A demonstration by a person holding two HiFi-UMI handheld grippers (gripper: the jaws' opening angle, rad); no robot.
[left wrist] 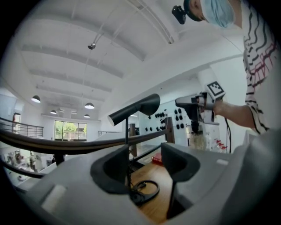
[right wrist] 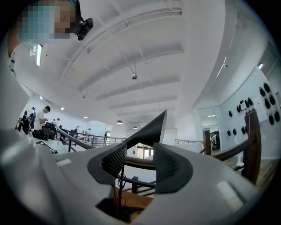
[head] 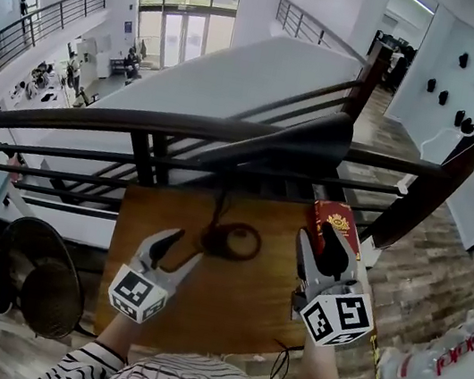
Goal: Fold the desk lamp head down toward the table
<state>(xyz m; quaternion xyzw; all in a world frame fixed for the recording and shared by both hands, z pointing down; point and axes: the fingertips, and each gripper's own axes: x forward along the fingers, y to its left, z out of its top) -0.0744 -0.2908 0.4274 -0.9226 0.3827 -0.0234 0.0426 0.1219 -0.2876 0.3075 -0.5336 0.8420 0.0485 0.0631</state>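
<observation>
A black desk lamp stands on the wooden table (head: 234, 311). Its long cone head (head: 300, 141) reaches out level over the railing, and its round base with a coiled cord (head: 230, 240) sits at the table's far side. My left gripper (head: 188, 246) is open just short of the base. In the left gripper view (left wrist: 142, 165) the thin stem (left wrist: 127, 145) shows in the gap, touching neither pad. My right gripper (head: 323, 240) is open at the table's right. In the right gripper view (right wrist: 138, 162) the lamp head (right wrist: 151, 129) rises beyond the jaws, not gripped.
A dark railing (head: 95, 118) runs along the table's far edge, with a drop to a lower floor behind it. A red book (head: 341, 219) lies by the right gripper. A black fan (head: 35, 276) stands at the lower left. Clear bottles (head: 424, 362) rest on a white surface at the right.
</observation>
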